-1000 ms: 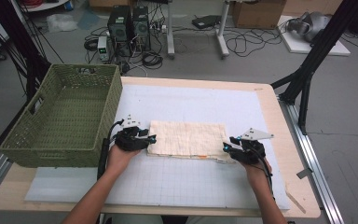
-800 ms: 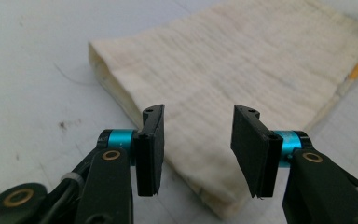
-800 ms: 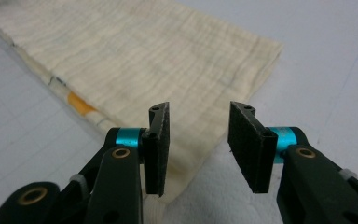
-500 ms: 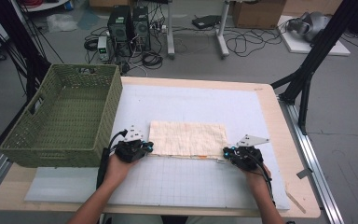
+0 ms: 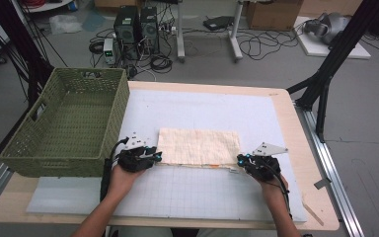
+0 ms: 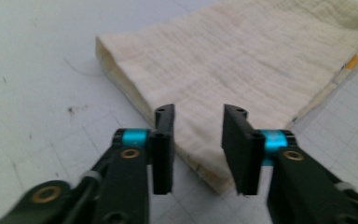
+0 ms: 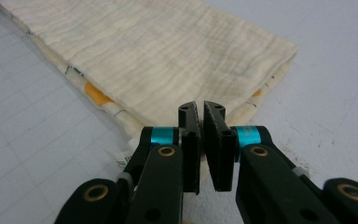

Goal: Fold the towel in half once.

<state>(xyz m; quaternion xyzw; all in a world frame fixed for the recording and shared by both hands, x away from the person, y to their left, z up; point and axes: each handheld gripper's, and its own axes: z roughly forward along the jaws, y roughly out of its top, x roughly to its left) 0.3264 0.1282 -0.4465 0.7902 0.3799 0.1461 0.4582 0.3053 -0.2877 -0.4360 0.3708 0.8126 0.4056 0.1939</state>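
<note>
A cream cloth (image 5: 197, 145) lies folded flat in a long rectangle on the white gridded mat (image 5: 202, 197). My left gripper (image 5: 156, 157) sits at the cloth's near left corner. In the left gripper view its jaws have just been opening and stand apart (image 6: 198, 112), with the corner of the cloth (image 6: 242, 60) lying under the gap and untouched by the pads. My right gripper (image 5: 240, 159) is at the near right corner. In the right gripper view its jaws (image 7: 200, 106) are pressed together on the edge of the cloth (image 7: 158, 51).
A green woven basket (image 5: 54, 160) stands empty at the left, partly over the table edge, close to my left hand. The wooden tabletop (image 5: 296, 148) rims the mat. A black stand leg (image 5: 321, 94) rises beyond the right edge.
Both hands have drawn back slightly toward the near edge. The cloth, rumpled a second ago, now lies flatter.
</note>
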